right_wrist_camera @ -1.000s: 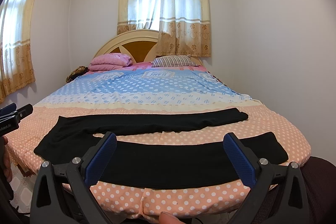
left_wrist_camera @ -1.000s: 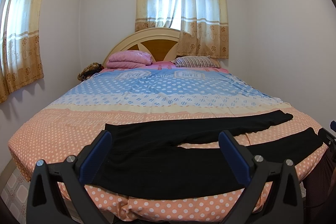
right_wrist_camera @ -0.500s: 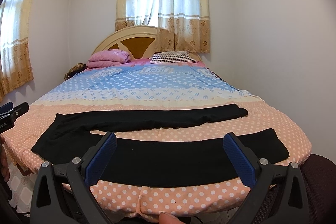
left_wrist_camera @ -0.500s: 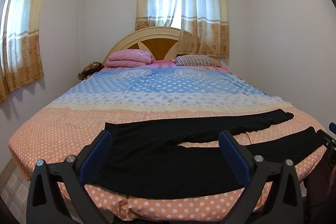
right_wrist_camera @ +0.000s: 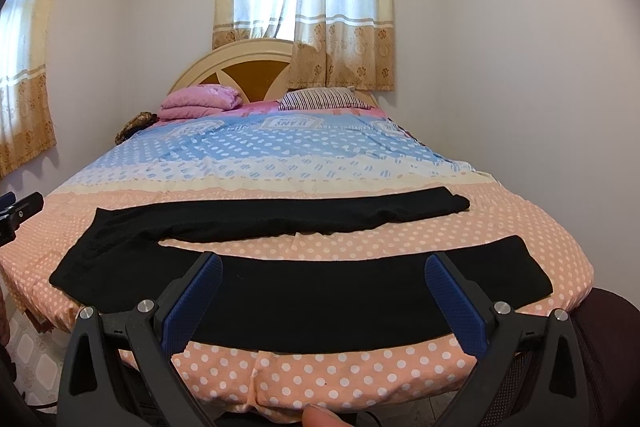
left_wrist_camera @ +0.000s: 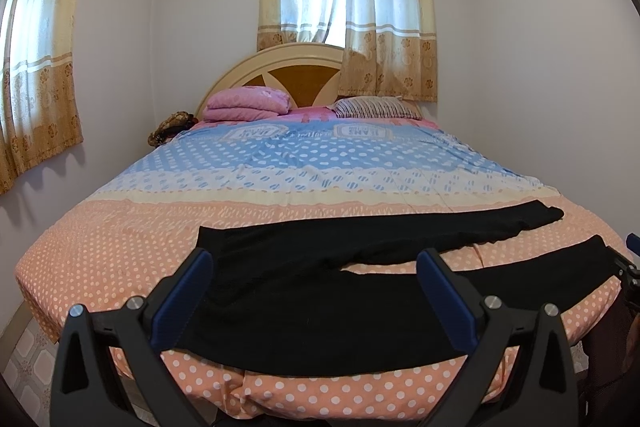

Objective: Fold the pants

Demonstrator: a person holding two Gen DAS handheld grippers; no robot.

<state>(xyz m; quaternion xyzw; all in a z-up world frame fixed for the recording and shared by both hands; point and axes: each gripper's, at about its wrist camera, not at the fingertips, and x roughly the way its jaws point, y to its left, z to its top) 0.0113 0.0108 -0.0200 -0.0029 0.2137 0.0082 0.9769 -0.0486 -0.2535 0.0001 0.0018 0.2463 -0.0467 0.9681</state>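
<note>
Polka-dot bed (left_wrist_camera: 120, 227) | black pants (right_wrist_camera: 320, 291) lying flat, legs apart | we're holding left gripper (left_wrist_camera: 316, 291) and right gripper (right_wrist_camera: 324, 295) wide, empty

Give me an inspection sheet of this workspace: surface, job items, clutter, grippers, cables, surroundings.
Surface: bed with a dotted cover, peach at the near end, blue farther back.
Job's things: black pants spread flat across the near end, waist to the left, both legs running right and apart; not yet folded.
Clutter: pink blanket folded at the headboard, striped pillow beside it, a brown bundle at the bed's far left corner.
Grippers: left gripper and right gripper both open, above the near edge, holding nothing.
Cables: nothing seen.
Surroundings: curtains over the window behind the headboard, tiled floor, white walls.
</note>
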